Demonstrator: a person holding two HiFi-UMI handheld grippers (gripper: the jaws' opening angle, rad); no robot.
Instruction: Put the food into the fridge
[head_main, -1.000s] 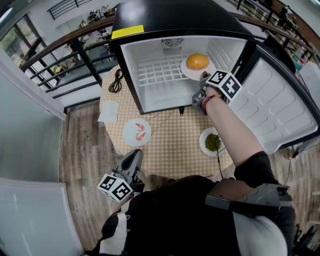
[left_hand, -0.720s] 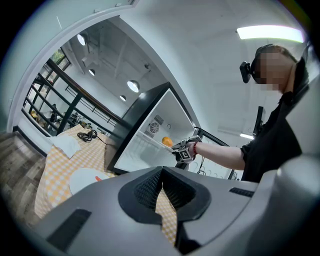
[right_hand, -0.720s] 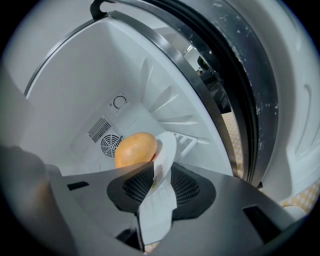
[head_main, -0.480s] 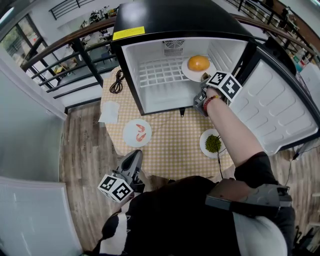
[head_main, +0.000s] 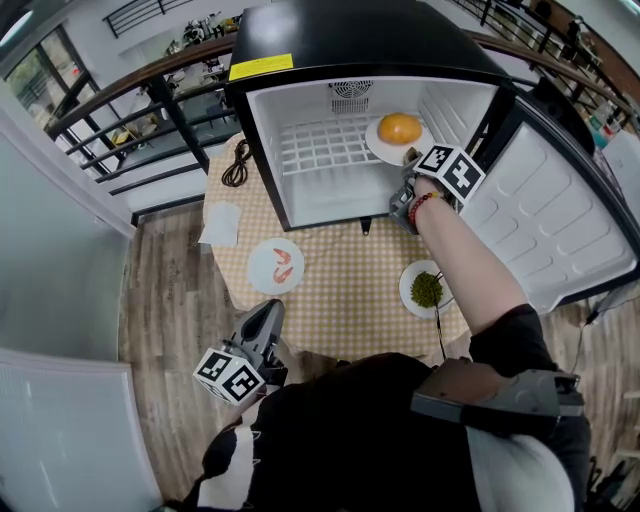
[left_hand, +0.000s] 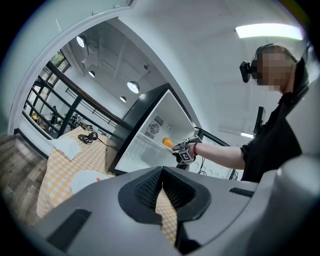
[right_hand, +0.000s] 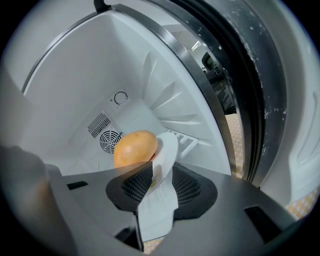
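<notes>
You're looking at a black fridge (head_main: 350, 35) with a white inside, orange food (head_main: 400, 128) on a white plate (head_main: 384, 150), and a yellow-and-white checked table (head_main: 350, 270).

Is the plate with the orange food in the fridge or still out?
In. The plate lies on the wire shelf inside the fridge, at its right; the door stands open.

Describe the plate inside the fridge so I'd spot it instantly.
Find the open black mini fridge on the checked table. On the right of its wire shelf is a white plate. Unlike the shrimp plate and the greens plate outside, it carries one round orange-brown lump.
</notes>
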